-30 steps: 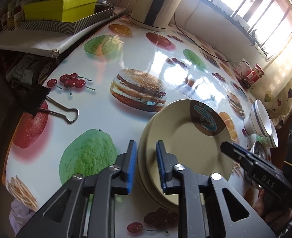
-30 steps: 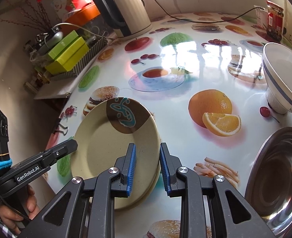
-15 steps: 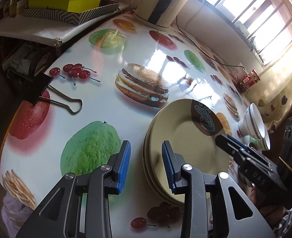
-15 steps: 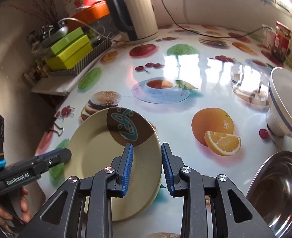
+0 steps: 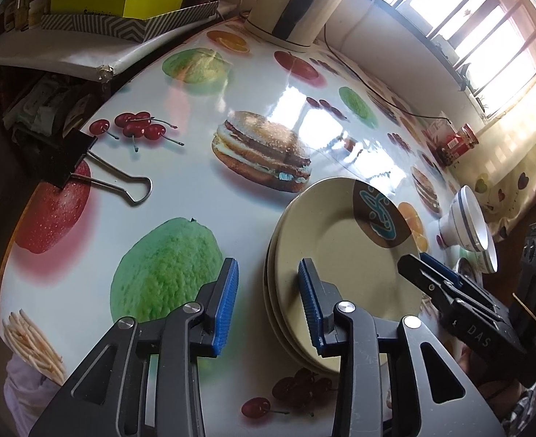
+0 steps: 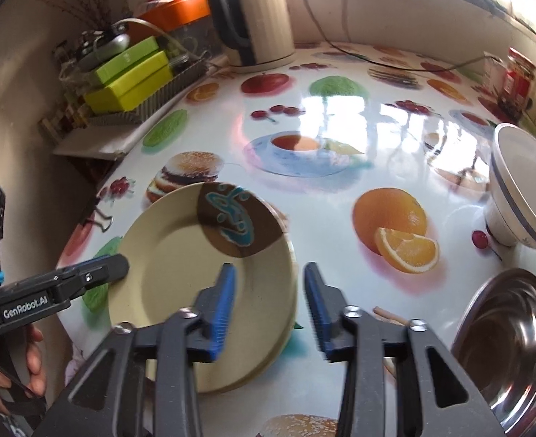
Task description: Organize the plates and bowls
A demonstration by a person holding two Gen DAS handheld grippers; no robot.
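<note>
We've got both grippers, left gripper [image 5: 268, 300] and right gripper [image 6: 269, 304], jaws wide apart and empty, each straddling opposite rims of the stack of beige round plates [image 5: 344, 255].

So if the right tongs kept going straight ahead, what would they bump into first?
Probably the rim of the stacked beige plates. The right tongs are open and straddle that edge, with the orange-print tablecloth just beyond. Depth is hard to judge.

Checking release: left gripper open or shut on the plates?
Open. The left gripper has its blue pads spread wide, straddling the plate stack rim without clamping it.
</note>
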